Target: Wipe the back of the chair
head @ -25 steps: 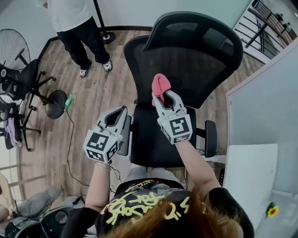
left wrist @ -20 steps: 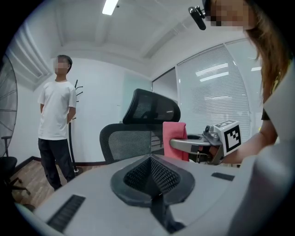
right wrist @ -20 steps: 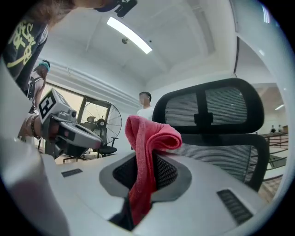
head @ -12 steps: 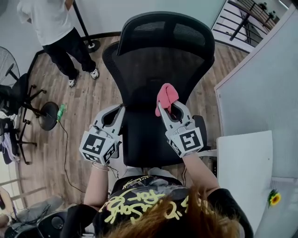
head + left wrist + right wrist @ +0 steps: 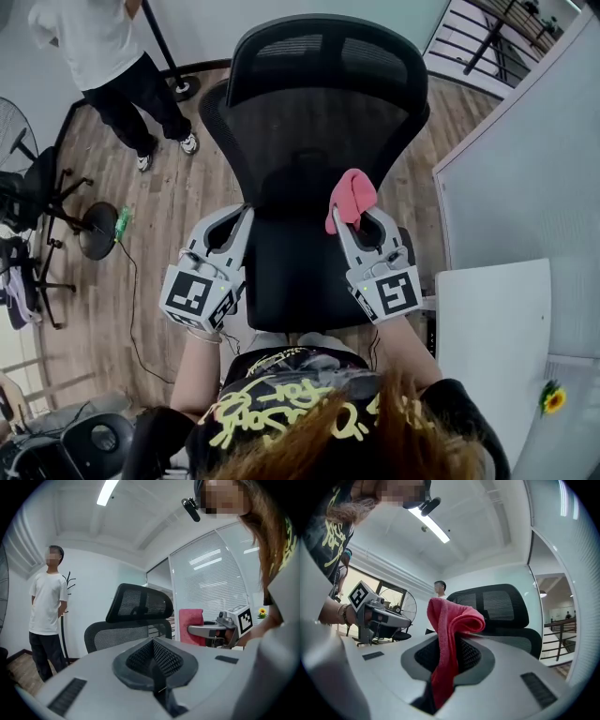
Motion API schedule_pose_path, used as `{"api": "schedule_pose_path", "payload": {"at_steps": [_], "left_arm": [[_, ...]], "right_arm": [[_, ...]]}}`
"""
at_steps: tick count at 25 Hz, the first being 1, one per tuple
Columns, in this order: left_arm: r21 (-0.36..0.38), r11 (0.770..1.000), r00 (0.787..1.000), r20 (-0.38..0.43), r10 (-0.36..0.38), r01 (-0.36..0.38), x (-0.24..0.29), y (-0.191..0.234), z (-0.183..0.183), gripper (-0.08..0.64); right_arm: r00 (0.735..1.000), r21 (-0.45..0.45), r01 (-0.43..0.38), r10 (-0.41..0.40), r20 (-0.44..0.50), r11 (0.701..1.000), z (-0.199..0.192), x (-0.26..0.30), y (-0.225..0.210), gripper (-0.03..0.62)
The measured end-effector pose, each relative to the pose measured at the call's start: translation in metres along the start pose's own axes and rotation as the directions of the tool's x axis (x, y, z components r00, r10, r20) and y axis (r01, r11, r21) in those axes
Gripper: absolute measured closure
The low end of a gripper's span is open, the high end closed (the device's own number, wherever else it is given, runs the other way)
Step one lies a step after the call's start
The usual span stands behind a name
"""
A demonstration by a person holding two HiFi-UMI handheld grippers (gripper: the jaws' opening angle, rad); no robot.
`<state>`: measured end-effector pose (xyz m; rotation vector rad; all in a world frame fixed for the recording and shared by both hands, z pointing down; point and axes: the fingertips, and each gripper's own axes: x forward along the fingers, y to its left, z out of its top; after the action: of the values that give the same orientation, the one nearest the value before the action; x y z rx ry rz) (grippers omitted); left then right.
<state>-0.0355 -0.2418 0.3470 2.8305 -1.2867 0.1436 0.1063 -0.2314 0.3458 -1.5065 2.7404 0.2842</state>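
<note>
A black mesh office chair [image 5: 319,141] stands in front of me, its backrest and headrest [image 5: 323,52] facing me. My right gripper [image 5: 361,217] is shut on a folded pink cloth [image 5: 350,199], held close to the lower right of the backrest; whether it touches the mesh I cannot tell. The pink cloth [image 5: 449,634] fills the jaws in the right gripper view, chair [image 5: 497,611] behind. My left gripper [image 5: 246,214] hovers at the backrest's lower left, jaws together and empty. The left gripper view shows the chair [image 5: 136,616] and the cloth [image 5: 190,625].
A person in a white shirt [image 5: 112,47] stands at the back left on the wooden floor. A fan [image 5: 14,117] and another chair's base [image 5: 94,230] are at the left. A white desk [image 5: 492,328] and partition [image 5: 525,159] border the right.
The chair has come closer and more central in the head view. My right gripper with the cloth has shifted right and down along the lower backrest. The left gripper has barely moved.
</note>
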Motion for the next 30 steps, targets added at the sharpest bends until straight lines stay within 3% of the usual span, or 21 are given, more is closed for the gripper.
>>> {"api": "schedule_pose_path", "payload": {"at_steps": [7,11,30], "left_arm": [[-0.001,1.000,1.000,-0.001,0.003,-0.003,0.002,0.005,0.001,0.567],[0.003,1.000,1.000,-0.006,-0.001,0.001,0.006,0.005,0.001,0.568],[-0.002,1.000,1.000,0.002,0.001,-0.001,0.014,0.000,0.000,0.568]], "right_arm": [[1.000,-0.025,-0.014,0.014,-0.003,1.000,0.000,0.006,0.001,0.531],[1.000,0.026,-0.020,0.020,0.004,0.999,-0.002,0.008,-0.005,0.531],[1.000,0.019,-0.022,0.022,0.005,1.000,-0.002,0.004,-0.012,0.532]]}}
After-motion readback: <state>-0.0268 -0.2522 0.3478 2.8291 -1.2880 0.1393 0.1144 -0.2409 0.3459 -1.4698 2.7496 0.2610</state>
